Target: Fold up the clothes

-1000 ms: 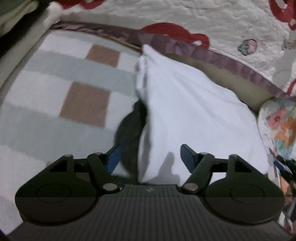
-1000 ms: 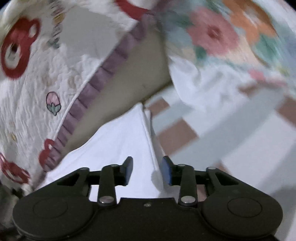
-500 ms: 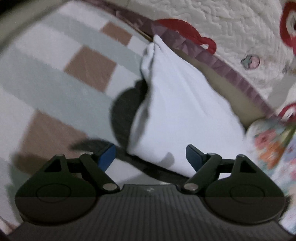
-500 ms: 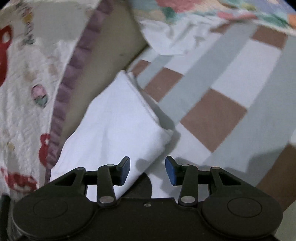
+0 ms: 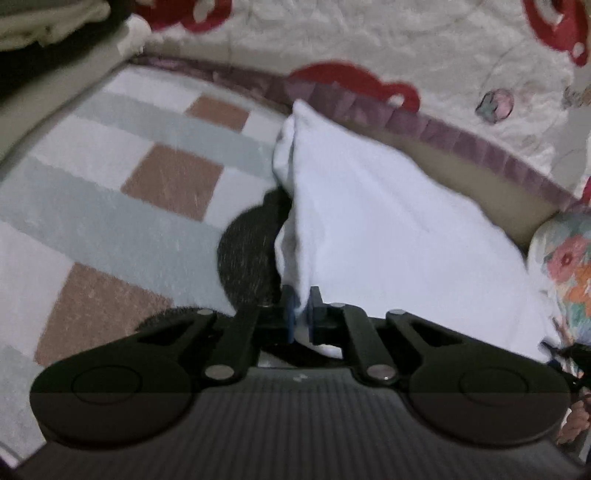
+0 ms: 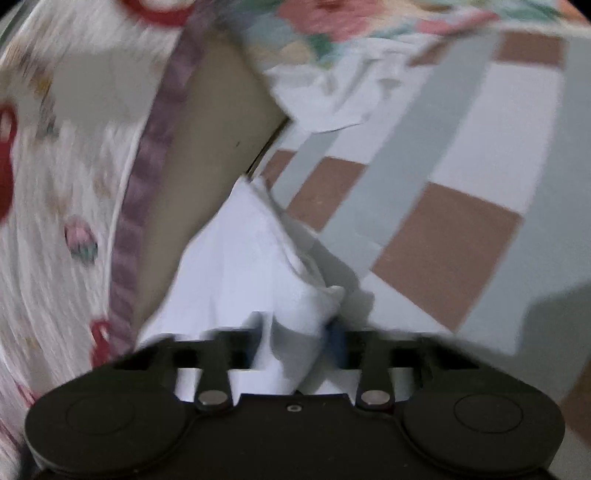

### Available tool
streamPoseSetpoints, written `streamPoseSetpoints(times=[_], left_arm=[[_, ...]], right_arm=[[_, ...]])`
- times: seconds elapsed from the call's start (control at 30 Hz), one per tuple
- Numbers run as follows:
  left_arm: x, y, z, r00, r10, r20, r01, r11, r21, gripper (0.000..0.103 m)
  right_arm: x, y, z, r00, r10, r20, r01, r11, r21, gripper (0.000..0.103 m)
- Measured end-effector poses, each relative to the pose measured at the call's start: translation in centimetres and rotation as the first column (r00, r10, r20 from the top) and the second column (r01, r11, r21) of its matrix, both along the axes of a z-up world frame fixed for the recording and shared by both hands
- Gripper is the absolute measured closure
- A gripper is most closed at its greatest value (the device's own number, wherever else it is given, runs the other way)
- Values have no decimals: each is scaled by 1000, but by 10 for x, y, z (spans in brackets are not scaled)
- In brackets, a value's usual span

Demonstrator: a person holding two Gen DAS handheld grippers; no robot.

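**Both grippers on white garment**

L gripper (image 5: pixel 300 309): fingers nearly closed, pinching near edge of the white garment (image 5: pixel 388 229); cloth runs out ahead of the tips and to their right, w/ a dark shadow just left of the tips.

R gripper (image 6: pixel 295 334): view blurred; fingers part open w/ a bunched fold of garment (image 6: pixel 255 258) between them. Can't tell if they grip it.

Garment lies on checked blanket (image 5: pixel 110 192), beside quilt's purple border (image 5: pixel 461 136). Floral fabric (image 6: pixel 332 22) far ahead of R fingers.
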State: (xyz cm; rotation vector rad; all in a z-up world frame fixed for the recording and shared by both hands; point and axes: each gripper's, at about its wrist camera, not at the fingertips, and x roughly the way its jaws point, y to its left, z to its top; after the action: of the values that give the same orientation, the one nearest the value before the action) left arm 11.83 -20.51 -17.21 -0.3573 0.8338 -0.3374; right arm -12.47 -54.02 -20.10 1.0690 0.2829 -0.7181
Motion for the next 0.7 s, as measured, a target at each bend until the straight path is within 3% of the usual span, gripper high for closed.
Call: streamPoseSetpoints(times=[0.13, 0.27, 0.5, 0.53, 0.63, 0.7], left_arm=[[-10, 14, 10, 1000, -12, 12, 12, 999, 30, 97], [-11, 22, -6, 998, 7, -57, -7, 1000, 0, 99], [-19, 10, 8, 999, -29, -23, 31, 996, 89, 100], [-21, 9, 10, 999, -33, -15, 35, 993, 111, 100], [-25, 2, 18, 999, -35, 38, 24, 963, 268, 102], [-24, 8, 23, 999, -15, 34, 5, 966, 260, 101]], right_arm=[[-10, 4, 18, 996, 64, -60, -72, 988, -135, 98], [-11, -4, 5, 990, 64, -125, -78, 991, -107, 98], [-10, -4, -2, 992, 36, -125, -46, 996, -79, 98], [-9, -3, -2, 991, 38, -132, -49, 995, -86, 97], [-8, 1, 0, 986, 49, -160, -68, 990, -120, 97], [-7, 5, 1, 983, 56, -177, -80, 988, -134, 94]])
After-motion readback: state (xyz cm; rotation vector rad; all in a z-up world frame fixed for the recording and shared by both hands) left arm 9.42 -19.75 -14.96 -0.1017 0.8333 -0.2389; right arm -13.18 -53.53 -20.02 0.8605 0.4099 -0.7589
